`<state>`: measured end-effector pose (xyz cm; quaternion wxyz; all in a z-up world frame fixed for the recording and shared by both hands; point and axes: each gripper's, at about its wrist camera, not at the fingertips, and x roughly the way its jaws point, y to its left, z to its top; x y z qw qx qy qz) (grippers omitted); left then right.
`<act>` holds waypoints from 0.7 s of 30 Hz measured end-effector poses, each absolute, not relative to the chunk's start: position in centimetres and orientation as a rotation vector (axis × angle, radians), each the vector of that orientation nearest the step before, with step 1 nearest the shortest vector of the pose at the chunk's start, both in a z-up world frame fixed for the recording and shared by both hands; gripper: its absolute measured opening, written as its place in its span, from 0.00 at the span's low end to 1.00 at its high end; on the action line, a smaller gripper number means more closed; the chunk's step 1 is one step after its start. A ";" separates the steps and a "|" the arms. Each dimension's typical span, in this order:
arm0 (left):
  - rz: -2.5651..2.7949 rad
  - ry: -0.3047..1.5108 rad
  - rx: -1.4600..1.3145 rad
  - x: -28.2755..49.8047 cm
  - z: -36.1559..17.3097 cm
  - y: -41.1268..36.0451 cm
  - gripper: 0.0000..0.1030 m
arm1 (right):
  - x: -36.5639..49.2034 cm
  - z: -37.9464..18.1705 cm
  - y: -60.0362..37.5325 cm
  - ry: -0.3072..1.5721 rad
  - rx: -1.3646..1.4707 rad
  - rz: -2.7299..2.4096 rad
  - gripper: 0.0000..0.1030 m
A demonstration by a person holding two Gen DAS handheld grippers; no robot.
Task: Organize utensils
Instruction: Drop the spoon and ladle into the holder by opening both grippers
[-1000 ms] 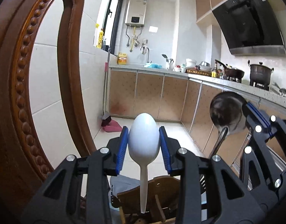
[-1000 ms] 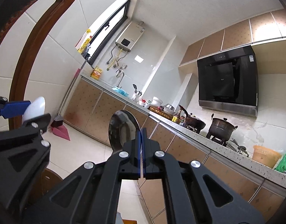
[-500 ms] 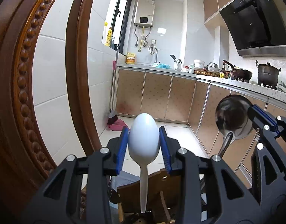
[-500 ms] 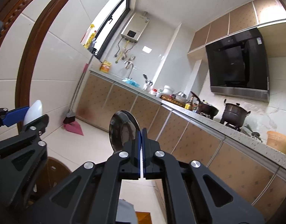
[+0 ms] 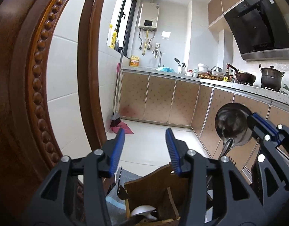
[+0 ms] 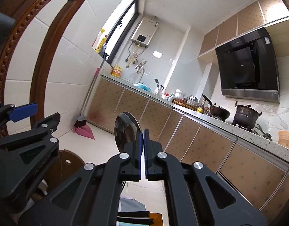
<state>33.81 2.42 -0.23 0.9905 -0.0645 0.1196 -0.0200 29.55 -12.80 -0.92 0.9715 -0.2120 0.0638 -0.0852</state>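
Note:
My left gripper (image 5: 144,141) hangs just above a wooden utensil holder (image 5: 154,180). Its jaws are opening and nothing is between the blue pads. A white spoon (image 5: 142,211) lies bowl-up inside the holder below them. To the right, my right gripper (image 6: 143,133) is shut on the bowl edge of a metal spoon (image 6: 126,130), held upright with its handle pointing down. The left wrist view shows the metal spoon (image 5: 232,124) beside the holder, with the right gripper (image 5: 261,126) on its right rim. The right wrist view shows the left gripper (image 6: 37,115) at the left edge.
A carved wooden chair back (image 5: 31,94) rises close on the left. A grey-blue cloth (image 5: 114,203) lies under the holder. Beyond are tiled floor, a broom with a pink dustpan (image 5: 121,128), and a kitchen counter (image 5: 238,88) with pots along the right.
The left gripper has opened and let go of the white spoon, which has dropped into the wooden holder. Both grippers have sunk a little. The right gripper still holds the metal spoon.

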 end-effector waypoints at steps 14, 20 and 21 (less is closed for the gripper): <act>-0.032 0.298 -0.188 28.0 1.3 4.6 0.70 | 24.9 1.9 -13.5 0.153 -0.340 -0.094 0.56; -0.005 0.296 -0.177 23.6 2.2 5.4 0.73 | 21.4 4.0 -13.4 0.142 -0.289 -0.058 0.59; -0.004 0.296 -0.171 22.9 2.3 5.4 0.74 | 20.8 4.3 -13.4 0.144 -0.276 -0.047 0.60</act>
